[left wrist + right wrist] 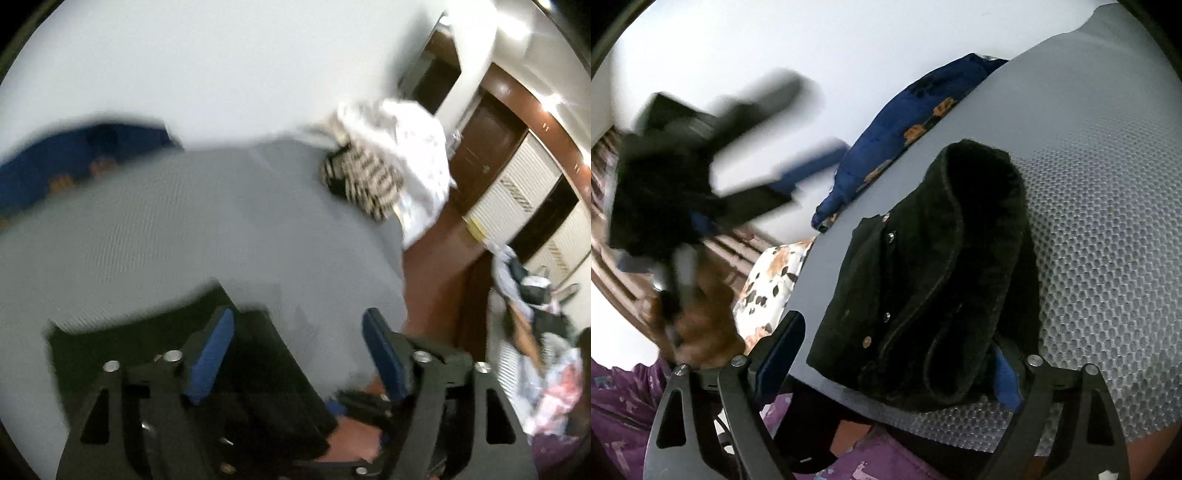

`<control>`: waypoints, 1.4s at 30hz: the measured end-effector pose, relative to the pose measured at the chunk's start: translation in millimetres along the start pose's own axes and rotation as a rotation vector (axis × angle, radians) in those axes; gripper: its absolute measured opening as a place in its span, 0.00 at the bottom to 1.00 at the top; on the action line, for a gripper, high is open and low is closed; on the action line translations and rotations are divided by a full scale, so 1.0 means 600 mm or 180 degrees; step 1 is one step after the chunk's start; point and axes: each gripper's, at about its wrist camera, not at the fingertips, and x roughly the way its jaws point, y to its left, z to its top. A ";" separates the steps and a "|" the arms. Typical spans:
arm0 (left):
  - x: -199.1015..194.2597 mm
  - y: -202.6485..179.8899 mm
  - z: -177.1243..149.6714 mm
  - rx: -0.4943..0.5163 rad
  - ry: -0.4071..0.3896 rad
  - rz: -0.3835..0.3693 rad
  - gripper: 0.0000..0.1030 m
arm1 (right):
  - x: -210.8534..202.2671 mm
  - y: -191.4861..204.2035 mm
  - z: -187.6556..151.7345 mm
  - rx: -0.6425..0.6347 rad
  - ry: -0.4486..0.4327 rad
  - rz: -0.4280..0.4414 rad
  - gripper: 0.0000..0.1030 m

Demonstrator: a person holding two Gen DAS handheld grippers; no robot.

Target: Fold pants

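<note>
Nearest in the right wrist view, the right gripper has its fingers spread wide around the near end of the black pants — not pinching, as one finger stands clear at the left and the other is partly hidden behind the cloth. The pants lie folded into a thick bundle at the near edge of the grey mattress, buttons showing, with a rounded fold at the far end. In the left wrist view the left gripper also stands open with nothing between its blue pads; dark cloth lies below it, though motion blur keeps me from telling more.

The fold looks nearly finished. To do it well, I would press the bundle flat and square its edges before letting go — the thick cloth seems likely to spring open.

Farther off, a blue flowered pillow rests at the mattress's far left edge, and a heap of laundry sits at its far corner.
</note>
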 end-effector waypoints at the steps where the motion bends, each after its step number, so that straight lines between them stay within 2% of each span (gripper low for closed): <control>1: -0.014 0.002 0.005 0.0042 -0.0094 0.0120 0.79 | -0.003 -0.002 0.000 0.0010 -0.0012 0.0000 0.86; 3: -0.039 0.021 0.002 0.0072 -0.0231 0.0317 0.80 | -0.006 -0.004 -0.002 0.0009 -0.0020 -0.0030 0.86; 7: -0.072 0.095 -0.041 0.0008 -0.0345 0.0843 0.85 | -0.006 -0.011 0.011 -0.0014 -0.0039 -0.0105 0.85; 8: -0.077 0.127 -0.064 -0.0044 -0.0315 0.1021 0.85 | -0.002 -0.012 0.016 -0.0031 -0.0015 -0.0127 0.83; 10: -0.076 0.174 -0.099 -0.0217 -0.0185 0.1171 0.85 | 0.008 -0.007 0.032 -0.0131 0.0029 -0.0155 0.82; 12: -0.080 0.224 -0.142 -0.0496 -0.0062 0.1250 0.85 | 0.021 0.003 0.042 -0.0292 0.0117 -0.0320 0.75; 13: -0.083 0.242 -0.160 -0.0625 -0.0036 0.1261 0.85 | 0.026 0.006 0.048 -0.0368 0.0144 -0.0368 0.65; 14: -0.088 0.255 -0.176 -0.0743 -0.0028 0.1252 0.85 | 0.030 0.009 0.053 -0.0425 0.0157 -0.0388 0.48; 15: -0.085 0.255 -0.186 -0.0812 -0.0033 0.1241 0.85 | 0.035 0.012 0.058 -0.0520 0.0182 -0.0468 0.38; 16: -0.091 0.269 -0.199 -0.0907 -0.0055 0.1237 0.85 | 0.039 0.011 0.061 -0.0592 0.0213 -0.0550 0.23; 17: -0.094 0.271 -0.205 -0.0956 -0.0077 0.1249 0.85 | 0.043 0.008 0.066 -0.0628 0.0251 -0.0605 0.21; 20: -0.111 0.284 -0.221 -0.1038 -0.0154 0.1297 0.85 | 0.048 -0.011 0.079 -0.0445 0.0253 -0.0445 0.20; 24: -0.118 0.271 -0.216 -0.1019 -0.0311 0.1360 0.85 | 0.053 0.025 0.088 -0.0612 0.0200 -0.0255 0.20; 25: -0.112 0.270 -0.214 -0.1009 -0.0284 0.1347 0.85 | 0.055 0.027 0.088 -0.0627 0.0194 -0.0275 0.17; 27: -0.103 0.265 -0.210 -0.0986 -0.0210 0.1349 0.85 | 0.064 0.012 0.083 -0.0743 0.0267 -0.0573 0.16; 28: -0.096 0.264 -0.210 -0.0955 -0.0185 0.1330 0.85 | 0.069 -0.010 0.084 -0.0664 0.0305 -0.0663 0.16; 30: -0.092 0.262 -0.206 -0.0926 -0.0161 0.1319 0.85 | 0.067 -0.041 0.078 -0.0473 0.0338 -0.0632 0.16; 36: -0.074 0.257 -0.187 -0.0775 -0.0145 0.1377 0.85 | 0.055 -0.054 0.066 -0.0391 0.0329 -0.0637 0.17; 37: -0.072 0.259 -0.180 -0.0769 -0.0145 0.1371 0.85 | 0.056 -0.054 0.067 -0.0387 0.0330 -0.0630 0.18; 40: -0.074 0.261 -0.159 -0.0732 -0.0234 0.1267 0.85 | 0.046 -0.052 0.073 -0.0350 0.0294 -0.0693 0.33; 42: -0.074 0.264 -0.142 -0.0653 -0.0284 0.1252 0.85 | 0.027 -0.047 0.075 -0.0341 0.0172 -0.0824 0.36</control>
